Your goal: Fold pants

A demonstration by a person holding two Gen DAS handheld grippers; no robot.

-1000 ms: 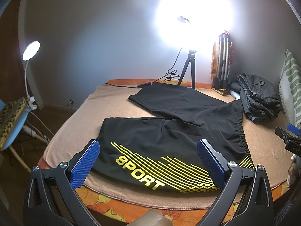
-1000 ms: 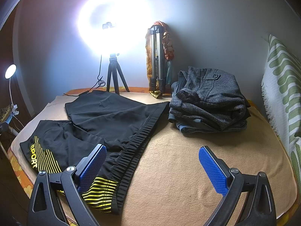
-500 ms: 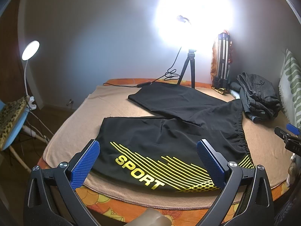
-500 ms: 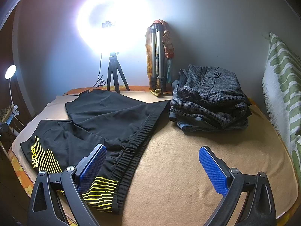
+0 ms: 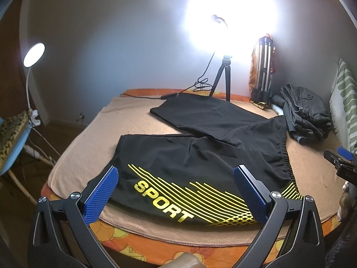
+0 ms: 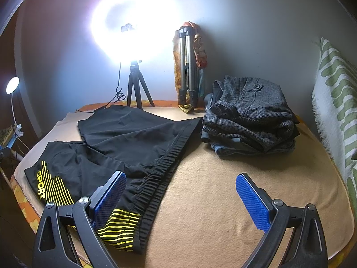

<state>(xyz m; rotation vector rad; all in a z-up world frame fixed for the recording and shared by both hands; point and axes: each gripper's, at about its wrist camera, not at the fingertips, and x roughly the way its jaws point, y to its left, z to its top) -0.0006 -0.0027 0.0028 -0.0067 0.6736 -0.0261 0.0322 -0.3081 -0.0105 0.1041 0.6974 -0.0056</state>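
Observation:
Black pants (image 5: 200, 154) with yellow stripes and the word SPORT lie spread flat on a tan blanket (image 5: 93, 138), legs apart and pointing left, elastic waistband (image 6: 160, 174) toward the right. My left gripper (image 5: 176, 192) hovers open over the near printed leg, holding nothing. In the right wrist view my right gripper (image 6: 180, 196) is open and empty, its left finger above the waistband's near corner, its right finger over bare blanket. The right gripper's tip (image 5: 339, 158) shows at the right edge of the left wrist view.
A stack of folded grey and denim clothes (image 6: 252, 116) sits at the back right. A ring light on a small tripod (image 6: 136, 89) and a folded tripod (image 6: 187, 67) stand by the wall. A green-striped cloth (image 6: 337, 102) hangs right. A desk lamp (image 5: 33, 53) stands left, off the bed.
Both views have shifted very slightly; the grippers stay open and the pants have not moved.

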